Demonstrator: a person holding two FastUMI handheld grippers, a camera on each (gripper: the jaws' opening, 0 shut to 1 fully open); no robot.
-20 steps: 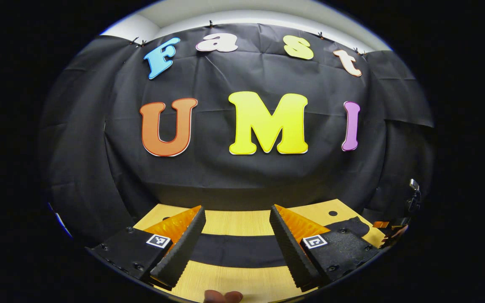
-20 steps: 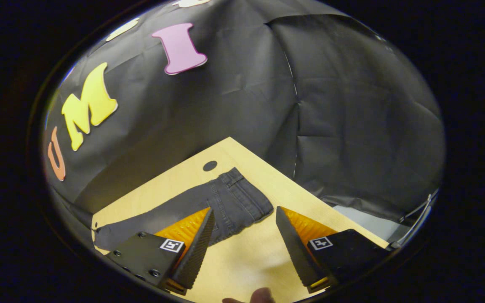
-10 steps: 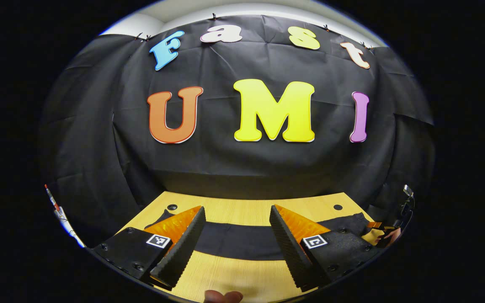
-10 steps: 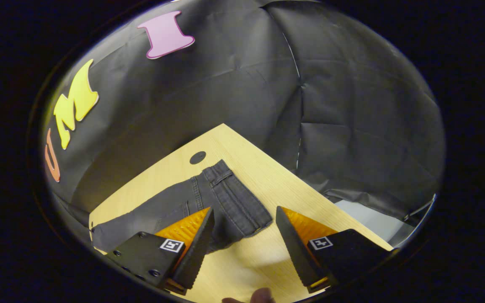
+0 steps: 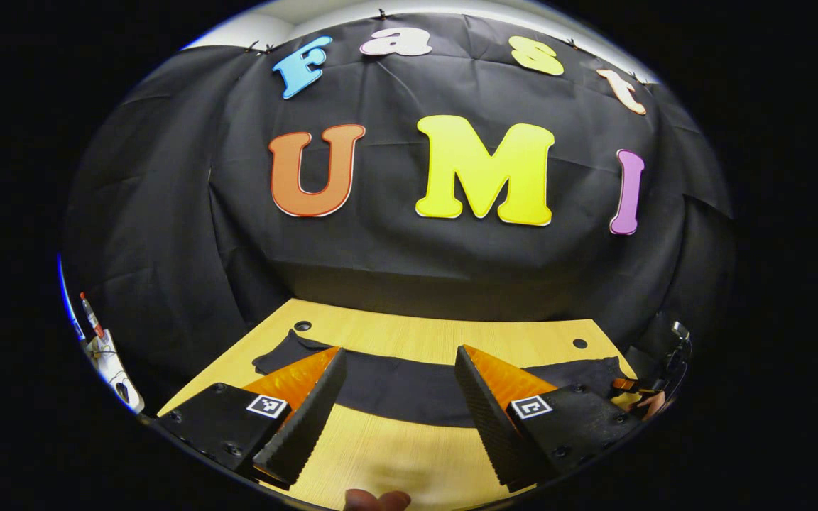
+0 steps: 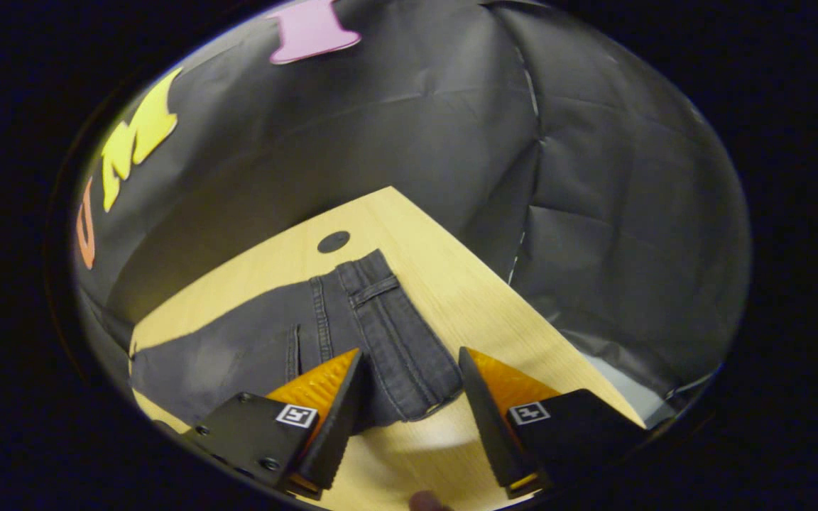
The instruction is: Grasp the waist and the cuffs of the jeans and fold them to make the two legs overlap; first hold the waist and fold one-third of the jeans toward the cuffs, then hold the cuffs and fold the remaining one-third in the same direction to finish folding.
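Dark grey jeans (image 5: pixel 395 390) lie flat as a long band across the wooden table (image 5: pixel 395 461). My left gripper (image 5: pixel 399 350) stands open in front of the middle of the legs, with nothing between its fingers. The cuff end (image 5: pixel 274 358) is at the left. In the right gripper view the waist of the jeans (image 6: pixel 380 319) points toward the table's right edge. My right gripper (image 6: pixel 410 352) is open, and the near corner of the waistband (image 6: pixel 423 397) shows between its fingers. The right gripper (image 5: pixel 633 387) and a hand holding it appear at the far right of the left gripper view.
The table (image 6: pixel 444 277) has a round hole (image 6: pixel 333 241) just behind the waist and two holes (image 5: pixel 302 326) near its back edge. Black cloth walls stand close behind and to the right. White items (image 5: pixel 107 355) lie off the table's left side.
Both grippers have come closer to the jeans and tilted down. The right one has moved up to the waistband, whose corner now lies between its open fingers.
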